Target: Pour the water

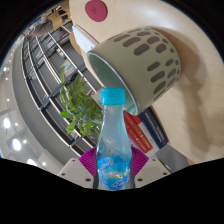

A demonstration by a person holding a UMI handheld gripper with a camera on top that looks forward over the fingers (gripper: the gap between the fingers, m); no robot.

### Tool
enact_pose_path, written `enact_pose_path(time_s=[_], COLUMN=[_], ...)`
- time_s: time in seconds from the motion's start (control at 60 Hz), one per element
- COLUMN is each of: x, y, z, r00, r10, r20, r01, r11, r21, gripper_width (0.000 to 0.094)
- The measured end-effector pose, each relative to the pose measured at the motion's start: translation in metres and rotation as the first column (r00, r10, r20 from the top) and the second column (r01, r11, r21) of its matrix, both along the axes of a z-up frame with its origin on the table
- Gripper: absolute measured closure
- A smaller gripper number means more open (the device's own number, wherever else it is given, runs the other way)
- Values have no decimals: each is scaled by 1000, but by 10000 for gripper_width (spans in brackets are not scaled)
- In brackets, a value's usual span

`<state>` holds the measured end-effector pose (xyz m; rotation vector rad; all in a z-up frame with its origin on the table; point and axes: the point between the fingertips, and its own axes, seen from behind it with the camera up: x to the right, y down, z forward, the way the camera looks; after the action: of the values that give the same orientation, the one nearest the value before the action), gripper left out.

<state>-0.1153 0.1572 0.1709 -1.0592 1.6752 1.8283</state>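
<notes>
Fingers (113, 165) of ours clench the water bottle (113, 140) between their purple pads; its blue cap (112, 96) sits just below the tilted beige cup (137, 62), a green plant (76, 100) beside.

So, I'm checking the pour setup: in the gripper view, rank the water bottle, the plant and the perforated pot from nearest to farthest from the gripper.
1. Water bottle: held between the gripper fingers, upright, blue cap on.
2. Plant: just beyond the bottle, to its left.
3. Perforated pot: above and beyond the bottle's cap, tilted.
</notes>
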Motion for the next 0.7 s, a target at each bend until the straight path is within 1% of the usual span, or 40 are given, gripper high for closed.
enact_pose_path(time_s=[0.05, 0.117, 0.15, 0.2, 0.233, 0.283, 0.333, 0.35, 0.367, 0.45, 0.533, 0.617, 0.7], x=[-1, 0, 0, 6, 15, 22, 41, 50, 55, 83, 109, 135, 163], y=[2, -6, -4, -6, -11, -9, -9, -13, -9, -7, -8, -9, -9], z=[2, 13, 17, 27, 34, 45, 58, 64, 69, 97, 112, 111, 108], r00=[999, 987, 965, 903, 838, 700, 532, 482, 434, 212, -26, -227, -392], r10=[9, 20, 37, 41, 29, 28, -5, -28, -35, -91, -112, -109, -83], r20=[44, 162, 261, 428, 544, 714, 847, 876, 900, 973, 993, 968, 916], r01=[-10, -28, -51, -71, -76, -105, -96, -87, -81, -77, -101, -110, -108], r11=[1000, 999, 998, 996, 995, 992, 993, 993, 994, 991, 989, 990, 993], r21=[12, 45, 45, 56, 64, 65, 66, 79, 78, 110, 109, 86, 43], gripper_width=[526, 525, 525, 520, 522, 506, 504, 505, 505, 509, 507, 492, 492])
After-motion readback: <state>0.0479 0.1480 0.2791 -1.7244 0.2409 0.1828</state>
